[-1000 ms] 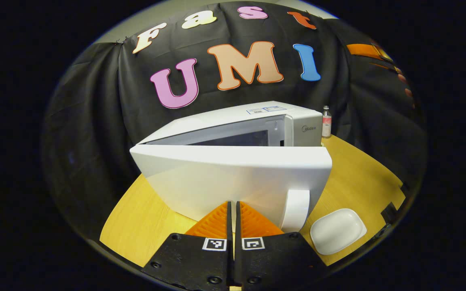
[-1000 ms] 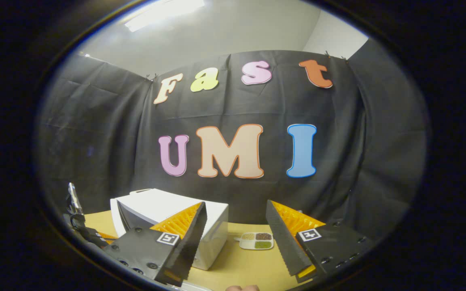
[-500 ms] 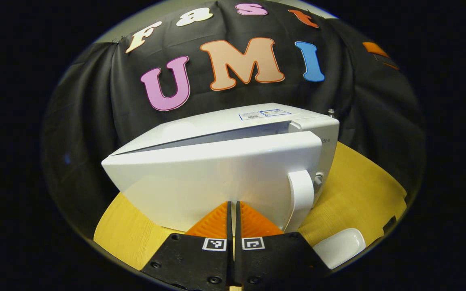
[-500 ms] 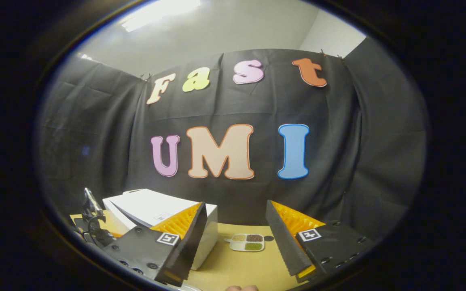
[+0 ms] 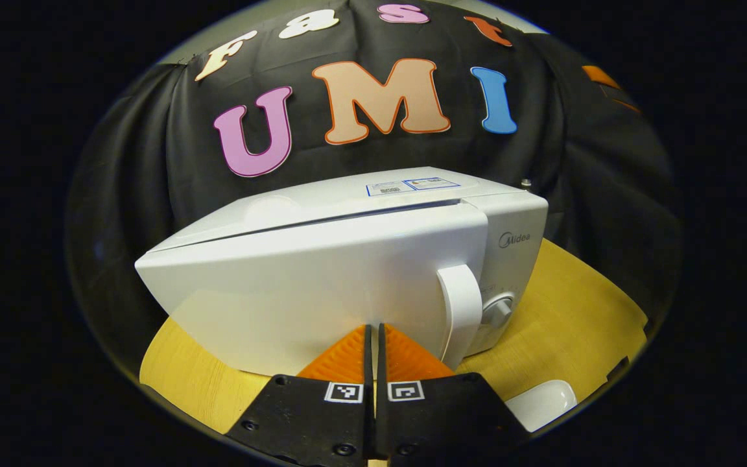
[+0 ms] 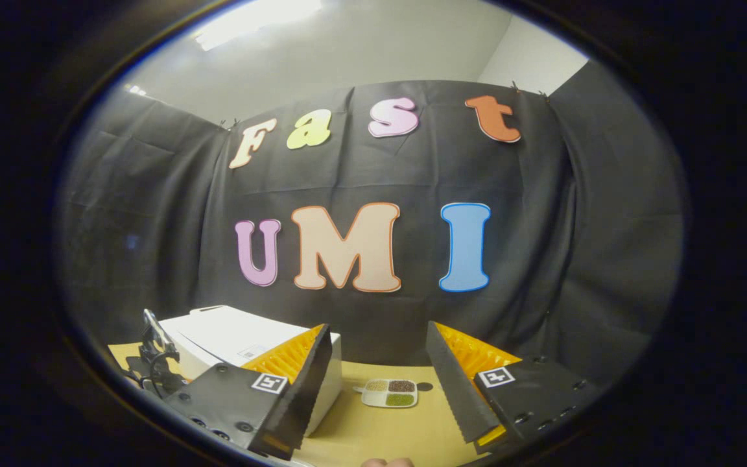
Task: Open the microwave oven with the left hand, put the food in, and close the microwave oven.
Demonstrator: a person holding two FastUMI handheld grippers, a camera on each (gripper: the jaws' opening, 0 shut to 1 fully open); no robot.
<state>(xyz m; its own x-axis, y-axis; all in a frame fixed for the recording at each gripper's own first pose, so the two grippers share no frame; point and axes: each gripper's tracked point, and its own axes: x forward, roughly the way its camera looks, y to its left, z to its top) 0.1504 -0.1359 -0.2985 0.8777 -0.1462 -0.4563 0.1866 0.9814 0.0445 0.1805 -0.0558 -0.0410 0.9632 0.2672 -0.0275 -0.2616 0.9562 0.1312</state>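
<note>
One white dish, beside microwave

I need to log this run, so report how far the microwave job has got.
Done or nearly so: the microwave door sits almost flush with the oven body, only a thin gap along its top edge. In hand: the shut left gripper presses on the door's front. Left: seating the door fully. Whether food is inside cannot be seen. The right gripper is open, holding nothing.
</note>
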